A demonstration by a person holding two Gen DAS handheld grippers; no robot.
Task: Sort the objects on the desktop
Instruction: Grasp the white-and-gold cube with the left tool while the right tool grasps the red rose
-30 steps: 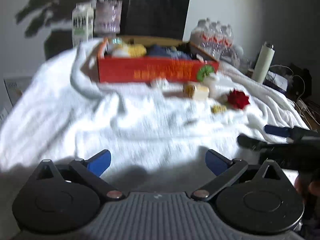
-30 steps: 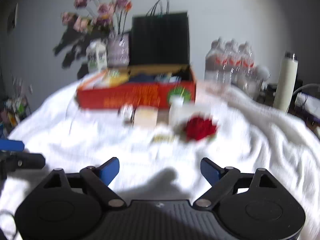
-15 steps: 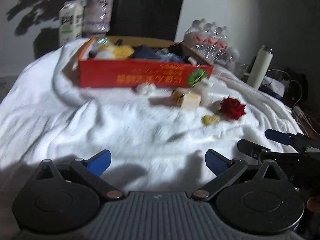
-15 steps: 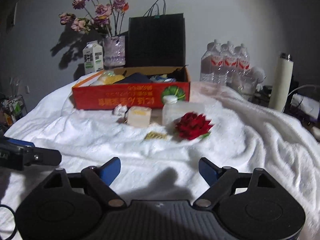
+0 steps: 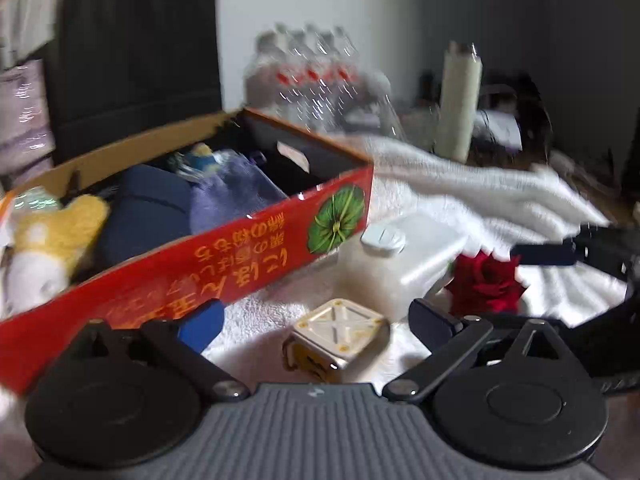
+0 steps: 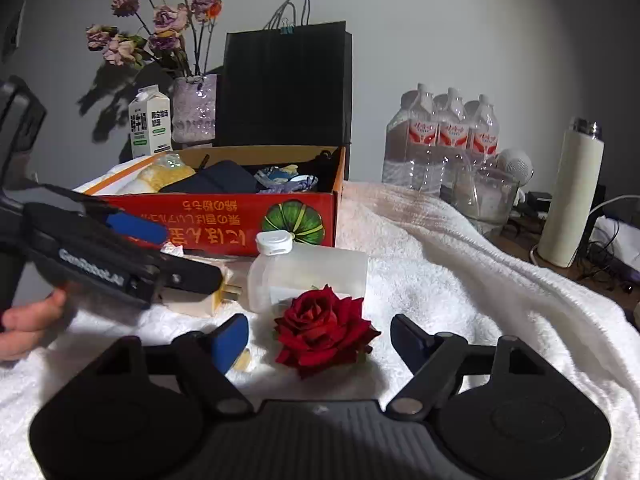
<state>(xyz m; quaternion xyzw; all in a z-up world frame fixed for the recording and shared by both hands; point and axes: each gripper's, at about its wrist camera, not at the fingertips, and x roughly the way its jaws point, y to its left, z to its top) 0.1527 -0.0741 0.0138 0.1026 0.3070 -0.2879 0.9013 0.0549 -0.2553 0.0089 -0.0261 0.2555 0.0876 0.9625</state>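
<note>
In the right wrist view, the right claw (image 6: pixel 318 338) is narrowing its jaws with the red rose (image 6: pixel 323 330) lying between them on the white towel (image 6: pixel 460 292), pads not yet touching the petals. At ten o'clock from the rose, the left claw (image 6: pixel 176 256) reaches in from the left, a hand (image 6: pixel 24 330) on its handle. Just beyond the rose lies a frosted plastic bottle (image 6: pixel 308 270) on its side, cap toward the red cardboard box (image 6: pixel 256 222) at twelve o'clock.

In the left wrist view, the left claw (image 5: pixel 316 320) is also closing, jaws wide, with a small cream cube (image 5: pixel 338 338) between them, not gripped. The box, holding soft items, stretches away at eleven o'clock. Water bottles (image 6: pixel 444 140) and a cream flask (image 6: pixel 572 196) stand farther back at one to two o'clock.
</note>
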